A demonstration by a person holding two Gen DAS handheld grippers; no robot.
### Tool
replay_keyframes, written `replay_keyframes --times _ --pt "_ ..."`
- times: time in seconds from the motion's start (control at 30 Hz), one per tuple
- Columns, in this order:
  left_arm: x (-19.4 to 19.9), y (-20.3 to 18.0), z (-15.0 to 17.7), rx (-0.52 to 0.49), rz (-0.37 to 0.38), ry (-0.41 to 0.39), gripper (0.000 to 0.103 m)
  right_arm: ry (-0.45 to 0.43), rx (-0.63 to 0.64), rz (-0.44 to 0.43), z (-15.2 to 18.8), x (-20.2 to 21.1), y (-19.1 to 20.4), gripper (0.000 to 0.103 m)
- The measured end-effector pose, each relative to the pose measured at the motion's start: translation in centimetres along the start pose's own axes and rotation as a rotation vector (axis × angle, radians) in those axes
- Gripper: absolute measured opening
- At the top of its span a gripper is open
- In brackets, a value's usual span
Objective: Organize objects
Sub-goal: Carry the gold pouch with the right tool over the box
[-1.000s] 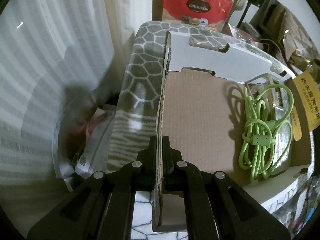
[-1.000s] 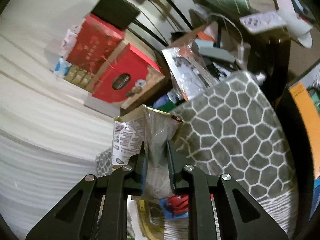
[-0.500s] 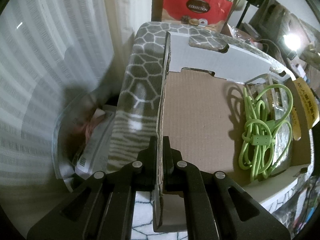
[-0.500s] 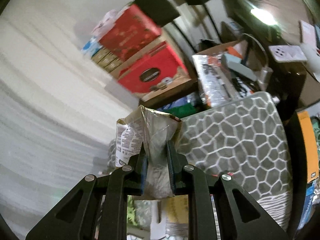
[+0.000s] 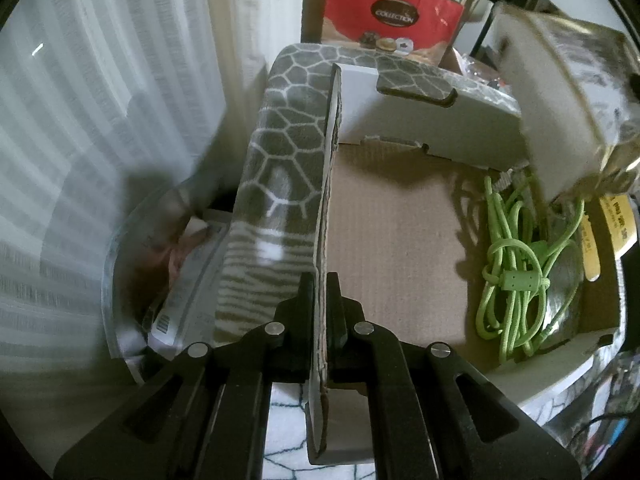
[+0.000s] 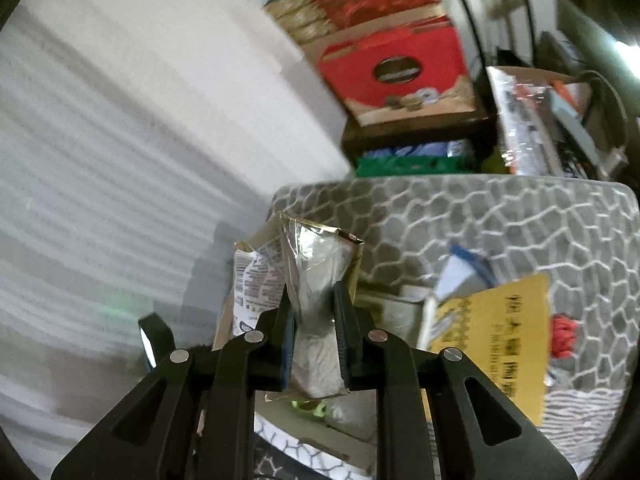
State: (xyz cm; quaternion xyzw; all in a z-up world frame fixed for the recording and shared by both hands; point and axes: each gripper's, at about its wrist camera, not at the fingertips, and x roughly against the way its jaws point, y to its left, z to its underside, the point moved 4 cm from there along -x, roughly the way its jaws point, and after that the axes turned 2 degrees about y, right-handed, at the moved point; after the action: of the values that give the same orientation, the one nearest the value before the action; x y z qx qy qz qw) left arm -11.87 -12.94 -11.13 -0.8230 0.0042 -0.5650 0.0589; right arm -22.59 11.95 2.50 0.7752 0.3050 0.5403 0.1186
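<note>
The left gripper point(image 5: 319, 300) clamps the cardboard box point(image 5: 396, 240) wall at bottom centre, green cable point(image 5: 516, 276) lying inside at right, while the right gripper point(image 6: 314, 320) pinches a crumpled foil packet point(image 6: 316, 276) mid-frame, that packet hovering upper right over the box.

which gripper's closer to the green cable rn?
Right, I think. The right gripper, shut on a foil packet, hangs just above the green cable in the box. The left gripper clamps the box wall across the box floor from it.
</note>
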Motion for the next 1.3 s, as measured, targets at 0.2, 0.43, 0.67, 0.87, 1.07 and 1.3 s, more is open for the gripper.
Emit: replay_keyframes --times 0.2,0.43,0.67,0.87,1.07,1.3 --pt "0.0 0.1 -0.1 0.002 0.005 0.001 0.004 0.095 0.088 0.014 0.4 -4.4 2.6 0.016" --pt "-0.1 0.1 -0.1 0.002 0.007 0.0 0.004 0.218 0.245 0.048 1.7 -8.9 5.2 0.016" --pt "-0.1 0.1 0.0 0.001 0.007 0.0 0.004 0.276 0.369 0.067 2.2 -10.9 6.3 0.016" --pt "0.0 0.1 -0.1 0.001 0.006 -0.001 0.005 0.299 0.402 0.101 1.0 -11.2 5.8 0.018" --pt "0.0 0.1 0.0 -0.001 0.007 0.0 0.004 0.184 0.286 0.097 -0.2 -9.1 4.8 0.038" --pt "0.0 0.1 0.0 0.0 0.006 -0.001 0.004 0.162 0.141 0.053 1.7 -6.7 3.2 0.051"
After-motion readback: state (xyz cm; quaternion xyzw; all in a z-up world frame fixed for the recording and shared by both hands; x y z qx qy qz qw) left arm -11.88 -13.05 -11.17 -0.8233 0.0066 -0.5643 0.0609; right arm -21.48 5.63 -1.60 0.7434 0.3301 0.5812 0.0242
